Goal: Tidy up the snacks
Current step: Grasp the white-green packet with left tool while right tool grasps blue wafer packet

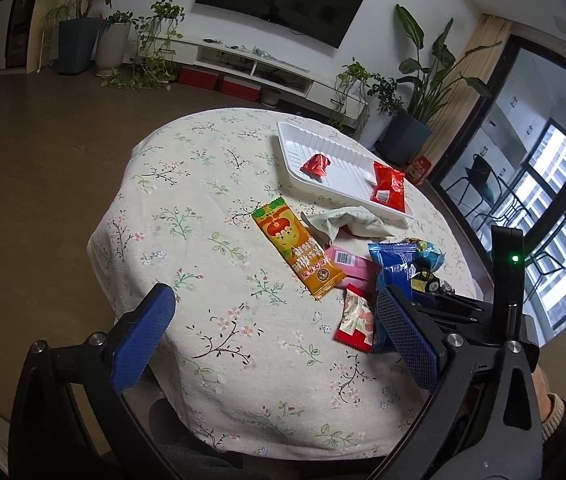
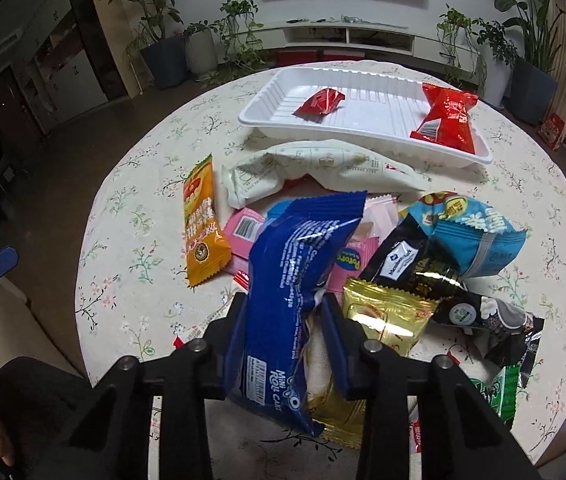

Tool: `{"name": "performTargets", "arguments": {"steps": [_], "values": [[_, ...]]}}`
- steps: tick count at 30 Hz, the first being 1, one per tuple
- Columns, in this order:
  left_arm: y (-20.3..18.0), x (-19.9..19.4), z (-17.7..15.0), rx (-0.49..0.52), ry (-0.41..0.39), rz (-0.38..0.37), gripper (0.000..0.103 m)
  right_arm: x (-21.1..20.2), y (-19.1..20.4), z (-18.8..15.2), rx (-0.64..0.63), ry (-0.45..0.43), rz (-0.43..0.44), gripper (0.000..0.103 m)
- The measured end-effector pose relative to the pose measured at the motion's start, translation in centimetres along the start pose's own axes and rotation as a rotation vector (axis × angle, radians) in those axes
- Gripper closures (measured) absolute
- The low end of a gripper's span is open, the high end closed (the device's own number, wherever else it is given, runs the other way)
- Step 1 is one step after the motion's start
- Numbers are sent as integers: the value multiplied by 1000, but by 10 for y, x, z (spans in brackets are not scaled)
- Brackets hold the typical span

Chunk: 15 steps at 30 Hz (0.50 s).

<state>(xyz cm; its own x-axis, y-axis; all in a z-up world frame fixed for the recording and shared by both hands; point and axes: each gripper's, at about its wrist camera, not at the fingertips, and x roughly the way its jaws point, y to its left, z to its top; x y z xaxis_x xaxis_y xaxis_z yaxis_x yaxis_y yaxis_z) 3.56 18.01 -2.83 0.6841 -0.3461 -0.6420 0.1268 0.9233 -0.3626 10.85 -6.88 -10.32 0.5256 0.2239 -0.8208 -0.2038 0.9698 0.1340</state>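
Clamped between the narrowed jaws of the right gripper [image 2: 283, 312] is a blue mini roll cake packet [image 2: 295, 280], which hides much of the snack pile behind it on the floral surface [image 2: 131, 240]; a gold packet [image 2: 383, 312] is partly covered beside it, and a green wrapper [image 2: 499, 396] is cut off by the gripper frame. Left gripper [image 1: 275, 332] jaws stand wide apart, holding nothing. Farther back, the white tray [image 2: 267, 100] holds two red packets, one small [image 2: 321, 102], one larger [image 2: 447, 120].
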Motion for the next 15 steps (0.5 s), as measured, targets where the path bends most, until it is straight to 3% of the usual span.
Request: {"name": "performTargets", "arguments": {"steps": [10,15], "values": [[-22,10,15,109,30,-27,1,-28,-18,-1,94,-47,120,73],[-56,30,47,305,63,-36,1,-58,-39,-6,163,-96,207,73]]}}
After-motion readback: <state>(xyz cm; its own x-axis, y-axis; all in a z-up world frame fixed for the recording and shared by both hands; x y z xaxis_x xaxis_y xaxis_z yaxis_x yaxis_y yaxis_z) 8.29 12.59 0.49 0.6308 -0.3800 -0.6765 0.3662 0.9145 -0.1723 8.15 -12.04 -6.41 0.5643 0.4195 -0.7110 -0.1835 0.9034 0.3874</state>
